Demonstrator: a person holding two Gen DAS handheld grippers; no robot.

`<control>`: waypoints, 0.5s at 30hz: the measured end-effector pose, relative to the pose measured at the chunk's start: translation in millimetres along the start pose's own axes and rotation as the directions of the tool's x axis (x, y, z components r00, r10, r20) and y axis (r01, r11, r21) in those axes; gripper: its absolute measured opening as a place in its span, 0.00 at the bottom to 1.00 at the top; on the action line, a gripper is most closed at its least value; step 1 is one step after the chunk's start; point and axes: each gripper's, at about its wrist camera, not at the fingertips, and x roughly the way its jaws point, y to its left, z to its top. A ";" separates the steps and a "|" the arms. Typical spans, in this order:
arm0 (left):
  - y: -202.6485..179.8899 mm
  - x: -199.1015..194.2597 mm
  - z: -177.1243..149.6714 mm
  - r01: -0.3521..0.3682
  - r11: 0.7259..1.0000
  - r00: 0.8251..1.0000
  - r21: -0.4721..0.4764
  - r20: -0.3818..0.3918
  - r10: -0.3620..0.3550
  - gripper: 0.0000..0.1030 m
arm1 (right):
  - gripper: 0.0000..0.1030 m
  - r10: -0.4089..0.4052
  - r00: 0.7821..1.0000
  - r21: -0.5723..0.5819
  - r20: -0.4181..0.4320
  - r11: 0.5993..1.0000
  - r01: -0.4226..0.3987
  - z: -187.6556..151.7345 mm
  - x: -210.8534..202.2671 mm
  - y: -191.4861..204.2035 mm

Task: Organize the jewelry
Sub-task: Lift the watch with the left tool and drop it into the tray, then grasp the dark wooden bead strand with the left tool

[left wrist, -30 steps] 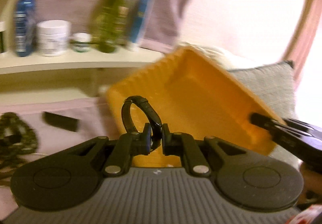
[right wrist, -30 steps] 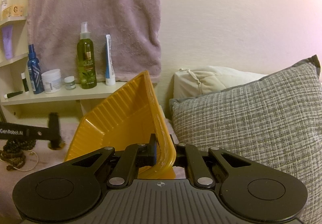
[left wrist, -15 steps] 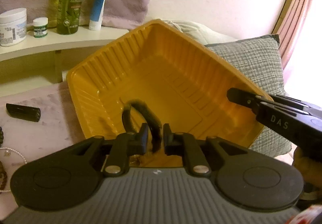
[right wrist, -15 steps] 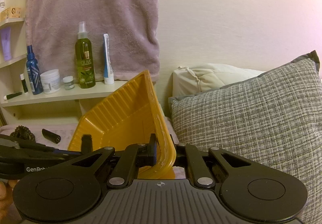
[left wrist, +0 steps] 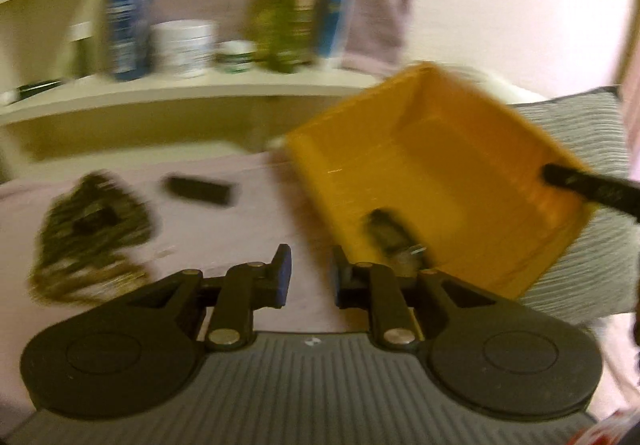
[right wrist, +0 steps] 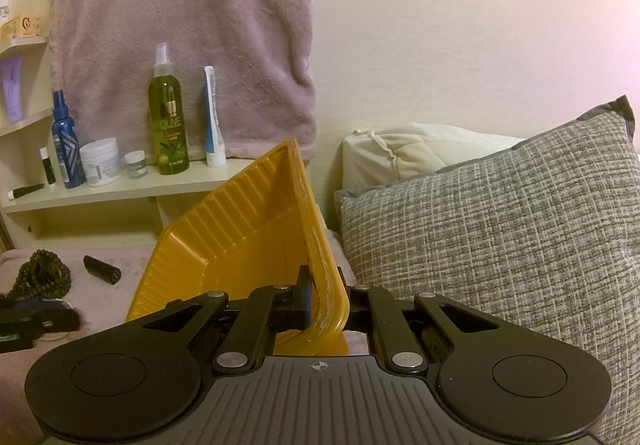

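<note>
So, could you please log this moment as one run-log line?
left gripper: jaws opening, nothing between | right gripper: shut on yellow tray rim, tilted | black bracelet: in tray | bead pile: outside

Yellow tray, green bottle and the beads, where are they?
yellow tray (right wrist: 240,229), right wrist view, ribbed inner wall.
green bottle (right wrist: 168,125), right wrist view, label on its body.
beads (right wrist: 42,275), right wrist view, middle of the dark coiled heap.

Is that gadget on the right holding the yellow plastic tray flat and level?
No. The right gripper pinches the ribbed yellow plastic tray by its rim, and the tray stands steeply tilted, its far corner raised.
</note>
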 end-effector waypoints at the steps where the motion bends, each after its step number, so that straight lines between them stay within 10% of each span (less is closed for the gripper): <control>1: 7.6 -4.2 -3.9 -0.031 0.999 1.000 -0.010 0.002 0.031 0.17 | 0.08 -0.001 1.000 -0.002 0.000 1.000 0.001 0.0 0.1 0.2; 15: 87.5 -23.0 -25.3 -0.299 0.951 0.954 -0.073 -0.007 0.299 0.20 | 0.08 -0.007 1.000 -0.012 -0.003 1.000 0.007 0.3 2.7 -1.1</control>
